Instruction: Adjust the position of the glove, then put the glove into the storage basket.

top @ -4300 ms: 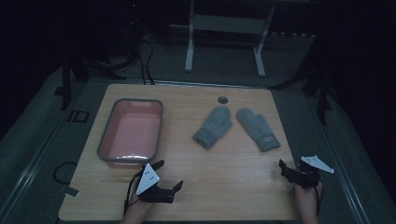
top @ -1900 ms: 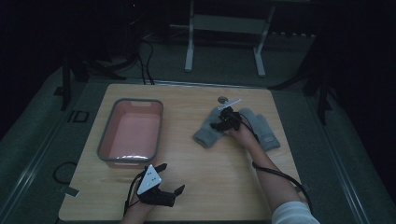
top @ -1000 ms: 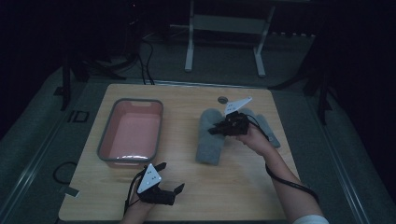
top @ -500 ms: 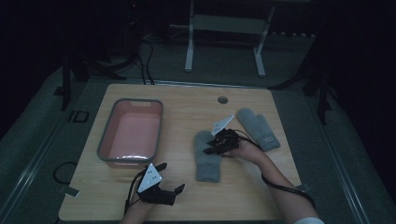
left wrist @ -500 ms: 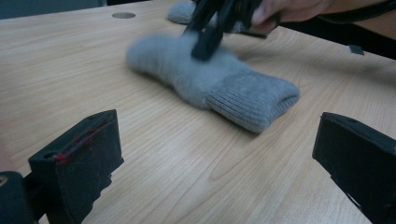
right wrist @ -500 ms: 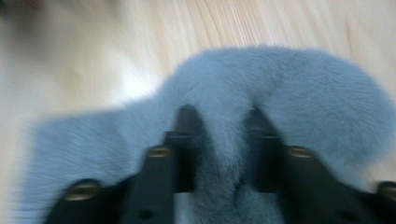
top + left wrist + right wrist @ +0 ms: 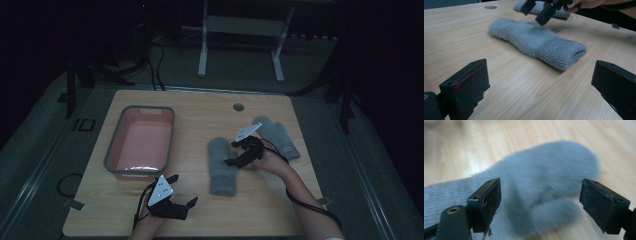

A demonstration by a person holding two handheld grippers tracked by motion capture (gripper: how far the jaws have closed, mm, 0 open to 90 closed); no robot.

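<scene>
Currently the near grey knitted mitten [image 7: 222,166] lies flat mid-tabletop [image 7: 200,215], released; the right tongs [image 7: 241,154], whose jaws have just been opening, hover wide just above it, nothing gripped. Left tongs [image 7: 182,206] rest wide and empty at the near edge. Judged next: fetching the second grey mitten [image 7: 277,136] beyond. Count: two mittens, one pink plastic tub [image 7: 112,161].

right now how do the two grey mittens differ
The near mitten lies straight, cuff toward the person, beside the right gripper; the far mitten lies angled behind that hand. The near mitten shows whole, while the far mitten is partly hidden by the gripper. Both are grey knit with ribbed cuffs, flat on the table.
</scene>
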